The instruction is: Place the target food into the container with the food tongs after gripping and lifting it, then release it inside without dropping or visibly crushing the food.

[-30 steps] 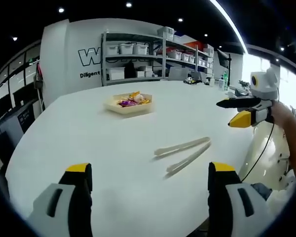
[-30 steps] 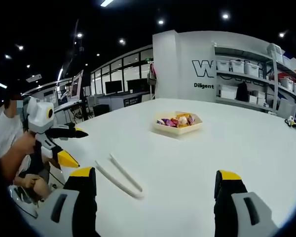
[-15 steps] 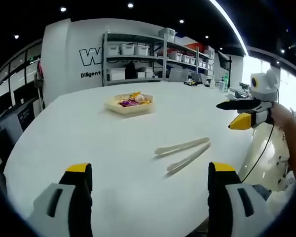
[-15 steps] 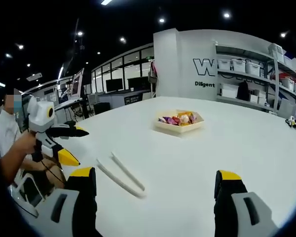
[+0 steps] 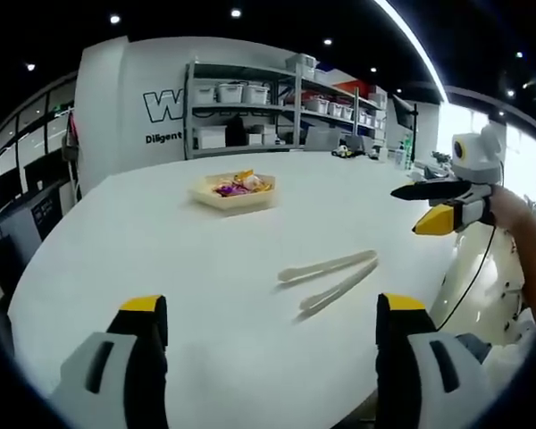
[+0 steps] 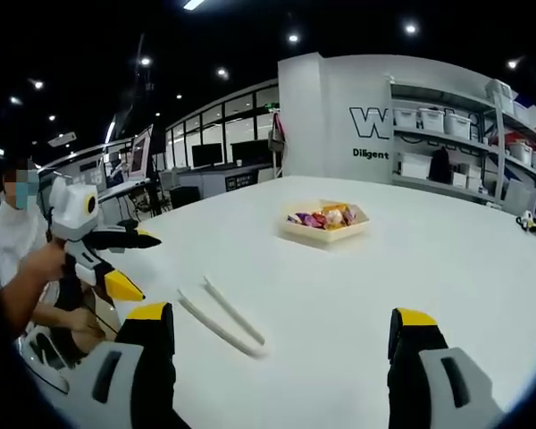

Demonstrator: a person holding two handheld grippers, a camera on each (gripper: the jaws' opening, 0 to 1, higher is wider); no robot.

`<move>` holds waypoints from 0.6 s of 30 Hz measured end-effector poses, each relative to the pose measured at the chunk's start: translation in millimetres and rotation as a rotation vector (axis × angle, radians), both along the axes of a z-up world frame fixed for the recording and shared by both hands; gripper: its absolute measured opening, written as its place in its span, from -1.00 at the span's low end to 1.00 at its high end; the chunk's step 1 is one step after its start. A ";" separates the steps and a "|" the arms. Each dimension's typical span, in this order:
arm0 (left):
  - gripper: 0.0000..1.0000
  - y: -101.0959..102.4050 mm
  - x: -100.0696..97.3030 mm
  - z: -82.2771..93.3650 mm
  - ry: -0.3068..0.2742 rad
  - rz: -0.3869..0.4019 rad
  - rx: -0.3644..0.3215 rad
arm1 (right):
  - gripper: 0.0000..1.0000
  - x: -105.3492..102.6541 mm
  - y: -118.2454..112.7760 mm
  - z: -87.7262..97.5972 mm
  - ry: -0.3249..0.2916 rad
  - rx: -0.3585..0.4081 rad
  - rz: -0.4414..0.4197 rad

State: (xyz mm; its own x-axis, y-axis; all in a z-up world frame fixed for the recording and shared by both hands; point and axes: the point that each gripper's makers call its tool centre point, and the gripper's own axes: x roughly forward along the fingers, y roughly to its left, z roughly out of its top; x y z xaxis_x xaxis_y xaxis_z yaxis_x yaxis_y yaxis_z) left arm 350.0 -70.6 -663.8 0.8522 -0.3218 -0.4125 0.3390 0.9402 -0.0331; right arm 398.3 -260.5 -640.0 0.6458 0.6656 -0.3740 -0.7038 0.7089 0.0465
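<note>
Left gripper (image 5: pixel 263 335): jaws spread wide, holding nothing, hovering above the table (image 5: pixel 161 250).
Right gripper (image 6: pixel 281 344): likewise wide open and empty, near the table edge.
Tongs (image 5: pixel 330 280): pale, slim, two long arms splayed, lying flat and untouched between both grippers.
Tray (image 6: pixel 326 228): shallow, cream, square-sided, well beyond the tongs; bright wrapped food (image 6: pixel 320 217) heaped inside.
Approach: probably close on both tong arms near their joined end, squarely, so they don't skid on the smooth white top.
</note>
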 end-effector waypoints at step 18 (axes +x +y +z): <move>0.90 -0.6 1.2 8.1 -0.019 -0.009 0.031 | 0.99 -1.5 -0.3 9.3 -0.014 -0.013 -0.004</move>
